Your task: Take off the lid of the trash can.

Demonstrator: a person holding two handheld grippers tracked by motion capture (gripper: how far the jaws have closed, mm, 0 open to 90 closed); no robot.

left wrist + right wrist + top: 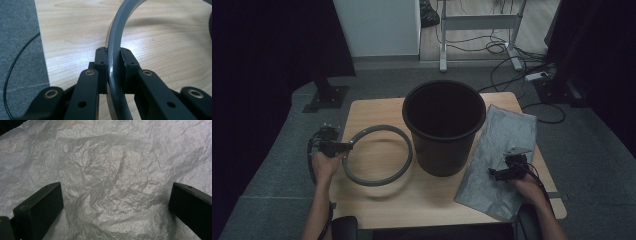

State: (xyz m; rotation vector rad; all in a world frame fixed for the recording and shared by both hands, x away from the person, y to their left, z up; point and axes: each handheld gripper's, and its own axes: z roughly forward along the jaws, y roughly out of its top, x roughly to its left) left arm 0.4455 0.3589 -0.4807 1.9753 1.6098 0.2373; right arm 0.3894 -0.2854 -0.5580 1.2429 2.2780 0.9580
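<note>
The left gripper point(346, 146) clamps the grey ring point(377, 155) at its left rim, near the tabletop's point(412, 200) left edge; the ring lies left of the black bin point(444, 127), almost touching it. The right gripper point(493, 172) hangs with jaws spread wide over the crumpled grey bag point(504, 145), which lies flat along the tabletop's right edge, beside the bin.
</note>
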